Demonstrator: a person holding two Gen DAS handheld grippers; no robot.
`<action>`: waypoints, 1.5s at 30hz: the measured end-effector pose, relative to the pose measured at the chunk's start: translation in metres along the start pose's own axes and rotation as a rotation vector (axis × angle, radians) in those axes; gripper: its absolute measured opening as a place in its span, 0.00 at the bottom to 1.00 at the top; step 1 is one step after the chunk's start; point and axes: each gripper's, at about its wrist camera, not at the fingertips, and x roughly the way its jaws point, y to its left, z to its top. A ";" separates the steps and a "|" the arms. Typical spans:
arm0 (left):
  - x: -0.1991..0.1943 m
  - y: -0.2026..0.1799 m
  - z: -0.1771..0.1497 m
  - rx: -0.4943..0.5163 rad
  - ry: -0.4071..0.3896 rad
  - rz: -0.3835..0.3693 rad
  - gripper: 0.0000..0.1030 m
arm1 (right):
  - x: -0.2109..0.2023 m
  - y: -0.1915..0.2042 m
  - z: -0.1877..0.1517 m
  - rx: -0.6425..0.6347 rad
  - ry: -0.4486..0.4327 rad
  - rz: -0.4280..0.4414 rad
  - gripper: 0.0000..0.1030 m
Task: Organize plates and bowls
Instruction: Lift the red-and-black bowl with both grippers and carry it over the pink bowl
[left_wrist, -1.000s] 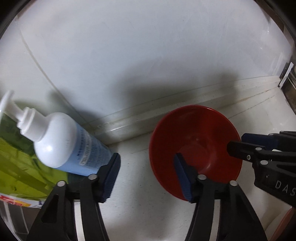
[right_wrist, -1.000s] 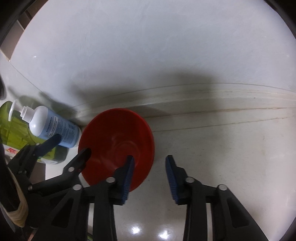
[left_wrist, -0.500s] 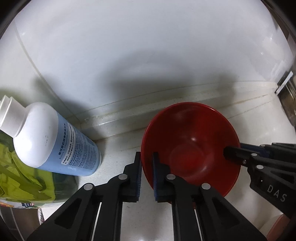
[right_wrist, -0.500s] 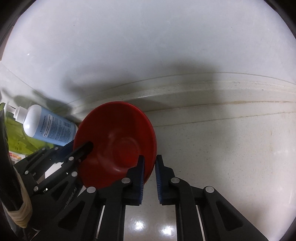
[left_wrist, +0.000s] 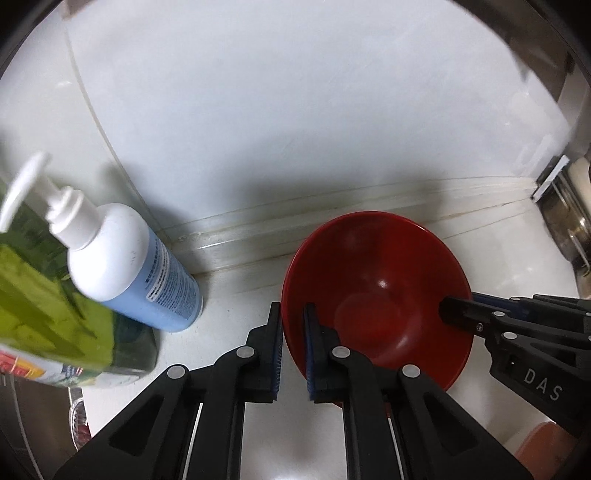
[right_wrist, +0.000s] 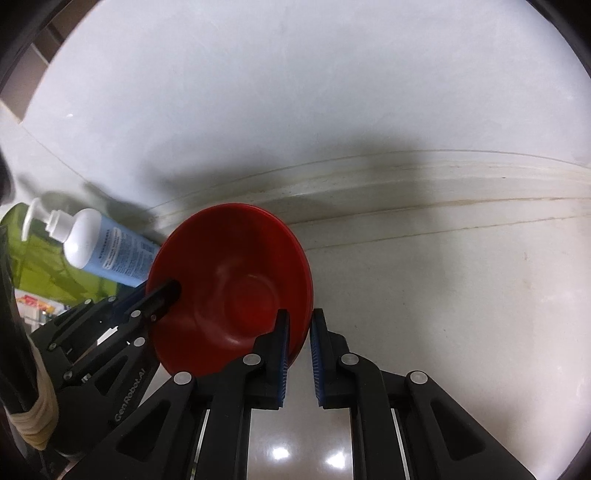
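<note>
Left wrist: glossy round red bowl (left_wrist: 376, 295), smooth white counter (left_wrist: 236, 317).

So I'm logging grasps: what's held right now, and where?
The red bowl, by its rim: left gripper on one side, right gripper on the opposite side.

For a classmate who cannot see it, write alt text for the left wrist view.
A red bowl on a pale counter is pinched at its near left rim by the left tongs, while the right tongs clamp its right rim. To the left stands a white and blue pump bottle beside a green pack.
</note>
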 end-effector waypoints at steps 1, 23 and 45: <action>-0.005 -0.001 -0.001 0.000 -0.009 -0.006 0.11 | -0.004 -0.001 -0.002 0.002 -0.006 0.001 0.12; -0.103 -0.060 -0.051 0.086 -0.127 -0.112 0.12 | -0.115 -0.003 -0.084 0.023 -0.180 -0.058 0.12; -0.143 -0.147 -0.112 0.187 -0.090 -0.220 0.12 | -0.183 -0.065 -0.182 0.126 -0.230 -0.139 0.13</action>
